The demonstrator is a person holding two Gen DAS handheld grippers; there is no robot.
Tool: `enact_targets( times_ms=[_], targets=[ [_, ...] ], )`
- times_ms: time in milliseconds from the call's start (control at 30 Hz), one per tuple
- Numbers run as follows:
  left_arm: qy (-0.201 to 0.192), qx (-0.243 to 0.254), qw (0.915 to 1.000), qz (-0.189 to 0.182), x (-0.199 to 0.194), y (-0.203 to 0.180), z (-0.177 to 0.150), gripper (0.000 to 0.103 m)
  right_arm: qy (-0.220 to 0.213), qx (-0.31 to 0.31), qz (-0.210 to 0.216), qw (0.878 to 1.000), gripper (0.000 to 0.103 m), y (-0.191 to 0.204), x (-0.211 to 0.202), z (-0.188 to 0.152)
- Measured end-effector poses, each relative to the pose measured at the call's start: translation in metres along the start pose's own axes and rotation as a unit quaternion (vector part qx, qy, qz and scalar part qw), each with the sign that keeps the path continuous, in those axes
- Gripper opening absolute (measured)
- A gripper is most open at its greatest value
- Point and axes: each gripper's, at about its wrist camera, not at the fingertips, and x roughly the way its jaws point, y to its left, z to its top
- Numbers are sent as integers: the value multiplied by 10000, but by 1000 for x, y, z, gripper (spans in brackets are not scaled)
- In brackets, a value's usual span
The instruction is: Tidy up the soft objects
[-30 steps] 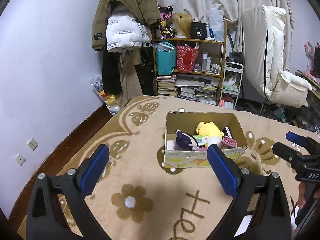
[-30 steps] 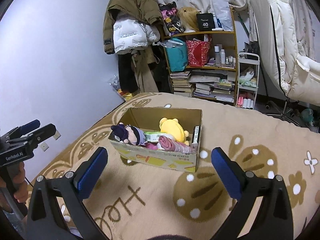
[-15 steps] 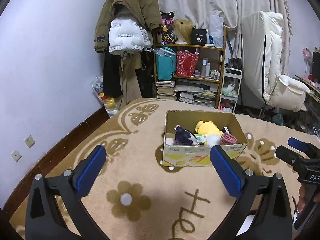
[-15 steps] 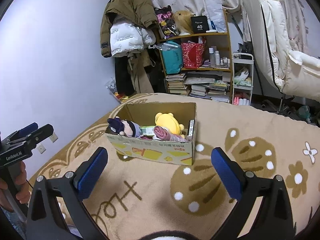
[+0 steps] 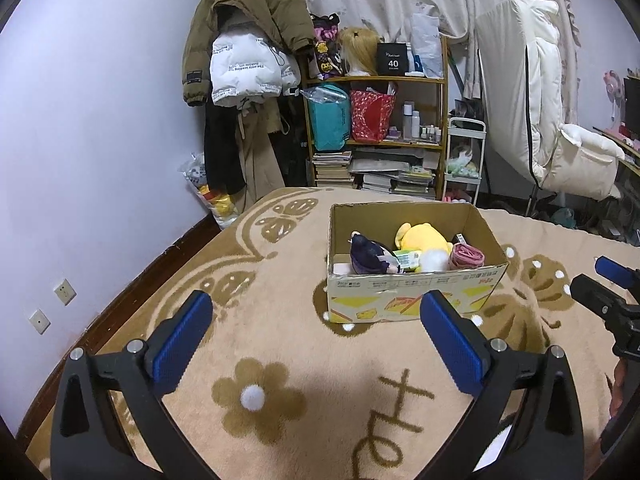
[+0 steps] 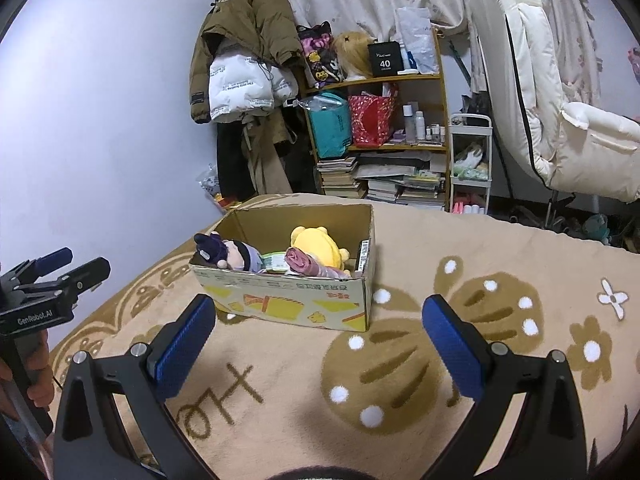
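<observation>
A cardboard box (image 5: 412, 296) (image 6: 288, 300) stands on a beige patterned blanket (image 5: 280, 340). Inside lie a yellow plush (image 5: 420, 238) (image 6: 316, 244), a dark-haired doll (image 5: 370, 258) (image 6: 230, 252), a pink rolled cloth (image 5: 466, 256) (image 6: 312, 266) and a small green pack (image 5: 406, 258). My left gripper (image 5: 316, 332) is open and empty, short of the box's near wall. Open and empty too, my right gripper (image 6: 318, 336) hovers just before the box. Each gripper shows at the edge of the other's view, held by a hand (image 6: 36, 392).
A wooden shelf (image 5: 380, 136) with bags, books and bottles stands behind the bed, with coats (image 5: 244, 56) hanging left of it. A white padded chair (image 5: 552, 120) is at the right. The lilac wall (image 5: 80, 160) and the bed's left edge lie to the left.
Both grippers have sunk lower, so the box sits higher and a bit further off in both views. The left jaws stand slightly wider than a second ago.
</observation>
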Motion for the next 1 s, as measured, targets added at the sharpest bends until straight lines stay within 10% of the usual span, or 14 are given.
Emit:
enact_targets(
  times_ms=[1000],
  targets=[
    [-120,213,9996,122,4,-13,-5,103,16,8,-179,9998,103,-10,9,-8]
  ],
)
